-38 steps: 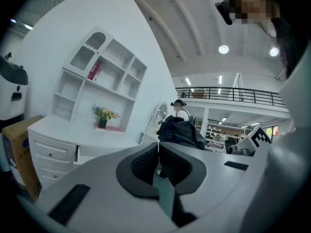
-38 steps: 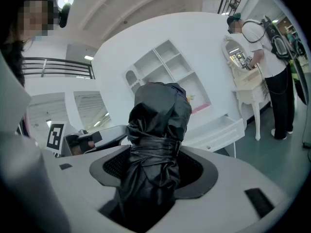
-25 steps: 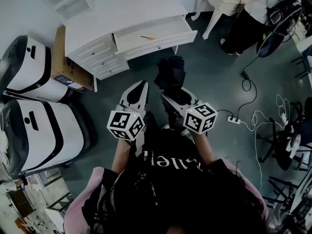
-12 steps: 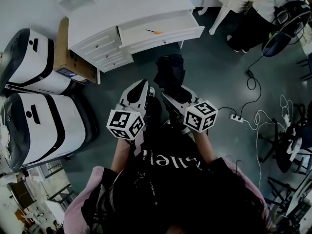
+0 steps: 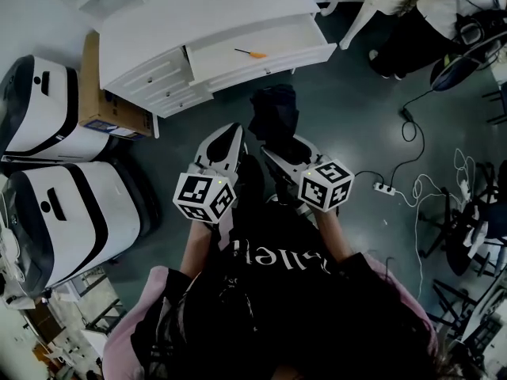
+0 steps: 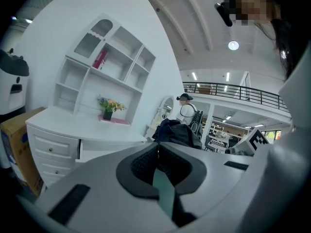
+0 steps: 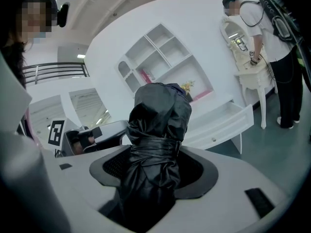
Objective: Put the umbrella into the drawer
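A folded black umbrella (image 5: 273, 117) (image 7: 155, 144) stands upright between the jaws of my right gripper (image 5: 277, 150) (image 7: 153, 166), which is shut on it. My left gripper (image 5: 230, 137) (image 6: 156, 147) is beside it on the left, shut with nothing between its jaws. The white desk (image 5: 198, 22) lies ahead of both grippers, with its wide drawer (image 5: 253, 50) (image 7: 221, 118) pulled open. A small orange-tipped tool (image 5: 247, 53) lies inside the drawer. The umbrella is still well short of the drawer, over the dark floor.
A cardboard box (image 5: 99, 93) leans at the desk's left side. Two large white machines (image 5: 55, 172) stand at the left. A white chair (image 5: 360, 2) and a person (image 5: 428, 22) are at the upper right. Cables and a power strip (image 5: 384, 190) lie on the floor at right.
The desk and drawer have shifted a little in the head view as the head moved. Both grippers hold the same pose, the umbrella still gripped.
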`<act>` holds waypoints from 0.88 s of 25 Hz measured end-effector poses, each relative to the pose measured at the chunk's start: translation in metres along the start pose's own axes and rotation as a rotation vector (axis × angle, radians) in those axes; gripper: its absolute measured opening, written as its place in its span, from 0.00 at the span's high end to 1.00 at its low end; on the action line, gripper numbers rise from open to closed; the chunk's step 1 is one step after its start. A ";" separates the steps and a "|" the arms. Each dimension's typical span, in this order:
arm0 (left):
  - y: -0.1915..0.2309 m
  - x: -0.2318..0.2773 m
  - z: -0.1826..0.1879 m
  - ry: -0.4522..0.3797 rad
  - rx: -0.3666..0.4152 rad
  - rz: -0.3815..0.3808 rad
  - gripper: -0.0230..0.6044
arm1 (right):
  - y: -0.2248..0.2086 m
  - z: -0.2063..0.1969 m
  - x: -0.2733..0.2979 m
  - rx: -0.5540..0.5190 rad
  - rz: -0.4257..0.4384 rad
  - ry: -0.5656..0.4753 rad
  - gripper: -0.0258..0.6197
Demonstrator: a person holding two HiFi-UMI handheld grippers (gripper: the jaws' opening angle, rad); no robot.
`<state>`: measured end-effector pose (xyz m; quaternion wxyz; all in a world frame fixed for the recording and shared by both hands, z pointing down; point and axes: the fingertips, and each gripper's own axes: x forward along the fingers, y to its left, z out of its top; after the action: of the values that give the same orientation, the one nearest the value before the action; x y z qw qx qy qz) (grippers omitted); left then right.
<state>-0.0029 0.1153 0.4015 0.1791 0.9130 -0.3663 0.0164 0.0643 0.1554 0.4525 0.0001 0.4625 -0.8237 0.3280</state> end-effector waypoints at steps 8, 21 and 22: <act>0.078 0.066 0.036 0.017 -0.010 -0.017 0.93 | -0.031 0.040 0.083 0.034 -0.027 0.042 0.51; 0.203 0.130 0.084 -0.007 -0.042 -0.024 0.93 | -0.050 0.096 0.204 0.027 -0.064 0.091 0.51; 0.209 0.135 0.088 -0.010 -0.043 -0.025 0.93 | -0.052 0.100 0.208 0.024 -0.070 0.091 0.51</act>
<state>-0.0541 -0.1431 0.4070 0.1971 0.9135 -0.3558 0.0017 0.0154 -0.0761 0.4656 0.0433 0.4759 -0.8020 0.3584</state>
